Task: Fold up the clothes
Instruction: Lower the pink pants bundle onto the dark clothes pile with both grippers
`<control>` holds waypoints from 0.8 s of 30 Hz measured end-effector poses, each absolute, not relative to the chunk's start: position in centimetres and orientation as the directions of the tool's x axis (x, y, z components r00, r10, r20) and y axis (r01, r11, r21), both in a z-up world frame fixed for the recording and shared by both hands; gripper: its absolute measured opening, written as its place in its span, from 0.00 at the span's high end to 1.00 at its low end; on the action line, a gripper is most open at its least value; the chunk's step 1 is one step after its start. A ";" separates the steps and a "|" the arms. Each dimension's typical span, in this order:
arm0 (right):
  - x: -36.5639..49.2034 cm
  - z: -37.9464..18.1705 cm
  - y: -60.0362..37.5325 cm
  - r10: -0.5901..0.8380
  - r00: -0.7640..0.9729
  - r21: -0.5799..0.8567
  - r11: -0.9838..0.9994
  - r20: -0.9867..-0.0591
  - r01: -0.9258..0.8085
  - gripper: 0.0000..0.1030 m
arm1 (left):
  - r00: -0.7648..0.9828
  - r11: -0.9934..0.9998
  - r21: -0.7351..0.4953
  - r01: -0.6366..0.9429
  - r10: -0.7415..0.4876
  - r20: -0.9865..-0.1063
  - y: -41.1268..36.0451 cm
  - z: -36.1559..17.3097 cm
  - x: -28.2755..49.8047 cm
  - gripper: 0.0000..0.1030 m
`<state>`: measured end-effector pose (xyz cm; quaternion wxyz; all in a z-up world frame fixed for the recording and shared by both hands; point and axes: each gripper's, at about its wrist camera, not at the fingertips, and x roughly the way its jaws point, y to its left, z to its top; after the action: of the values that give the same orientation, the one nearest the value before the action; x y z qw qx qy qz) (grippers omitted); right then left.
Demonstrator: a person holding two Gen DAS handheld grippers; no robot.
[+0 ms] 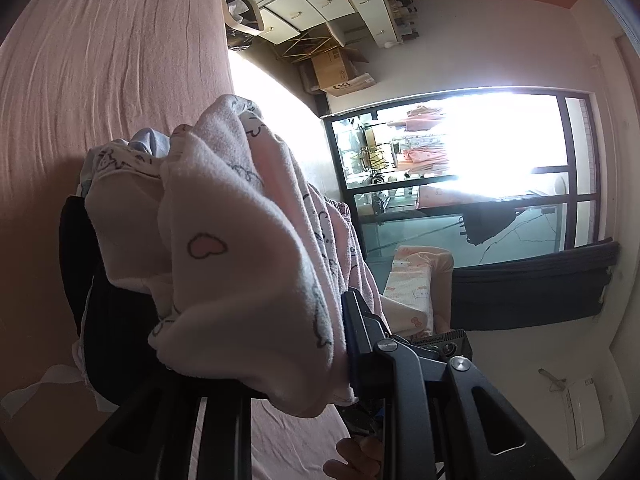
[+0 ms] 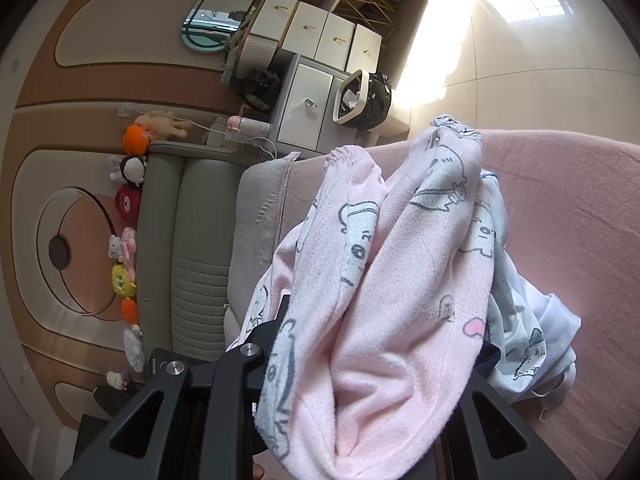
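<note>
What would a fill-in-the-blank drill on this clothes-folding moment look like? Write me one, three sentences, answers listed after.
1. The garment bunched in the right gripper is mostly ____ in colour, printed with cartoon animals.
2. The left gripper is shut on the same kind of printed cloth, which carries a small pink ____ outlined in grey.
3. In the right wrist view, a row of ____ toys lines the top of the headboard.

Missing words: pink; heart; stuffed
</note>
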<state>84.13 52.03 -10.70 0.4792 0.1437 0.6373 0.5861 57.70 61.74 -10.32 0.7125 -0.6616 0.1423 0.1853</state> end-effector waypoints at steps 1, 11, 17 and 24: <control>84.1 -10.7 52.0 0.742 -0.498 0.880 0.273 -0.450 -0.388 0.80 | 0.889 0.055 -0.888 -0.456 0.070 -0.452 61.8 -10.5 57.7 0.80; 83.5 -11.7 51.9 0.689 -0.480 0.822 0.322 -0.544 -0.470 0.80 | 0.848 0.003 -0.849 -0.529 0.030 -0.529 61.9 -11.6 56.8 0.80; 82.7 -12.0 52.1 0.665 -0.468 0.797 0.349 -0.581 -0.493 0.80 | 0.822 -0.023 -0.822 -0.569 0.016 -0.569 61.7 -12.2 56.1 0.78; 82.6 -12.6 52.3 0.640 -0.471 0.780 0.370 -0.607 -0.504 0.80 | 0.797 -0.078 -0.794 -0.602 -0.003 -0.604 60.9 -13.0 55.0 0.71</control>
<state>82.61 52.28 -12.59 0.5119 0.0521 0.6502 0.5590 54.99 60.90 -12.97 0.6433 -0.6962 0.2173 0.2330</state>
